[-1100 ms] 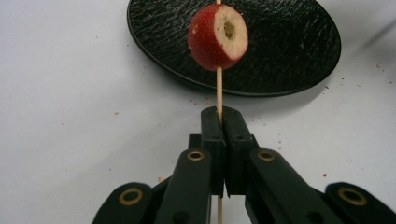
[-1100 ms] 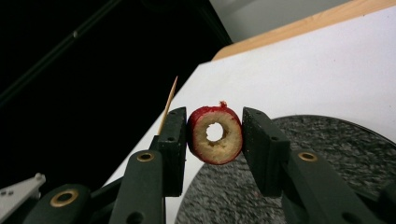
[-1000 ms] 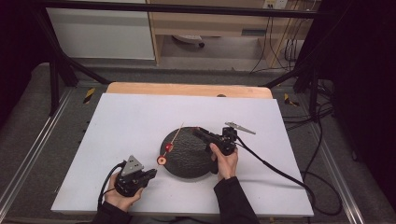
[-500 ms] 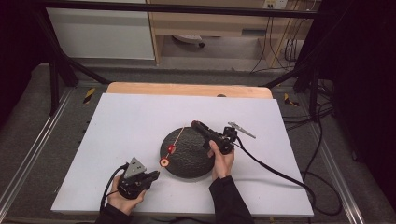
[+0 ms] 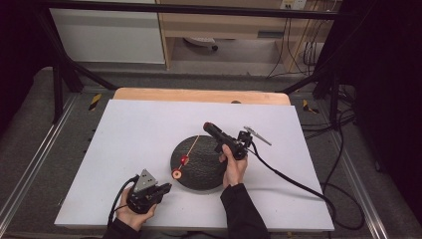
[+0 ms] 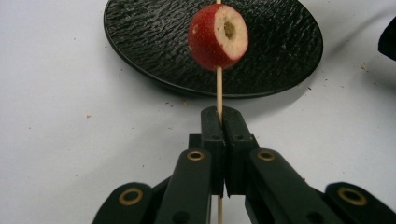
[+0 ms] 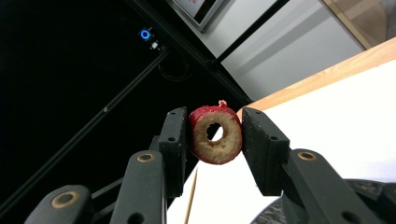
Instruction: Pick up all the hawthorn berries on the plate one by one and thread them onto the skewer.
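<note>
Two tools: left tool [image 6: 219, 122] pinches skewer [image 6: 218, 88], right tool [image 7: 212, 136] grips fruit ring [image 7: 215, 135]

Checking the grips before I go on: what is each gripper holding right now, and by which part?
Left gripper: shut on the skewer, low on the stick below its fruit piece. Right gripper: clamps a cored fruit ring by its red outer sides.

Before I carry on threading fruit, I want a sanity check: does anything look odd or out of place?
Nothing stands out. The left gripper clamps the skewer upright over the black plate; the right gripper squarely holds a cored fruit ring.
</note>
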The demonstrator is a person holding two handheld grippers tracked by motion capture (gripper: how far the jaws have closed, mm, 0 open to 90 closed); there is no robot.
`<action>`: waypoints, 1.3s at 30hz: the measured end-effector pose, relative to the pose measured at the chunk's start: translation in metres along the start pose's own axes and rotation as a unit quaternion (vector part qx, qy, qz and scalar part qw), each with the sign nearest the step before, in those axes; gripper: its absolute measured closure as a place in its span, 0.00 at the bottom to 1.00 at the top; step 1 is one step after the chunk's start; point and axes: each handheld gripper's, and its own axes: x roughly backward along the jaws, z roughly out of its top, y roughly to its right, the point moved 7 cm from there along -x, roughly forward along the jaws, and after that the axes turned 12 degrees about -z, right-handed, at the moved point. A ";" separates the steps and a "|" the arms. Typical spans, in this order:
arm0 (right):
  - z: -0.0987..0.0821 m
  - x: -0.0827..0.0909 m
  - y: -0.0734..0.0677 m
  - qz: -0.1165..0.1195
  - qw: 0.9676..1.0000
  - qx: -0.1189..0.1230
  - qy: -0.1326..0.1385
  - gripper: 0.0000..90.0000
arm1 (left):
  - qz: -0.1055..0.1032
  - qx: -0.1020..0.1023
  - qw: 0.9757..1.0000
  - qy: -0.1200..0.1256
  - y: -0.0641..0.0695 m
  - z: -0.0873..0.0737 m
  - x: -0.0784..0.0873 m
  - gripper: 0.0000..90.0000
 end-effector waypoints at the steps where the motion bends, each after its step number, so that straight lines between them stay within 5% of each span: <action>1: 0.000 -0.001 -0.001 0.002 1.000 -0.001 0.001 0.69 | -0.001 0.000 1.000 0.000 0.000 0.000 0.000 0.98; 15: -0.007 -0.008 -0.008 0.022 0.999 -0.040 0.010 0.69 | 0.000 0.006 1.000 0.009 -0.001 0.001 0.001 0.98; 39: -0.016 -0.013 -0.015 0.032 0.999 -0.039 0.004 0.69 | -0.005 0.031 0.999 0.017 0.001 0.002 -0.001 0.98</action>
